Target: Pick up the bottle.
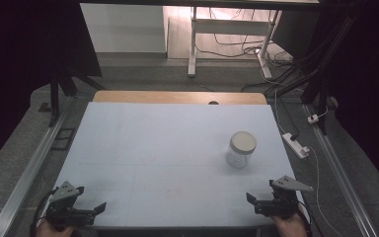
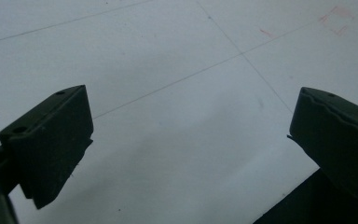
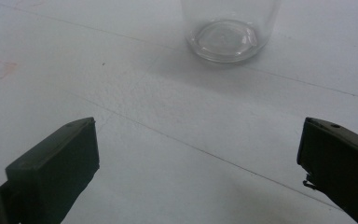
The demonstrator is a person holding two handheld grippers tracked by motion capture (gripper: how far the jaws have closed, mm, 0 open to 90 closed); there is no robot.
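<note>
High view: we hold both grippers, left (image 1: 90, 200) and right (image 1: 260, 191), fingers spread and empty, at the counter's (image 1: 153, 143) near edge; the jar (image 1: 241, 148) stands upright beyond the right one.

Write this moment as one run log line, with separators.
left gripper: open, empty | right gripper: open, empty | glass jar: upright, lidded, beyond right gripper | contact: none

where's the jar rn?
In the high view the jar stands upright, lid on, on the right half of the table, just ahead of the right hand-held gripper and apart from it.
</note>
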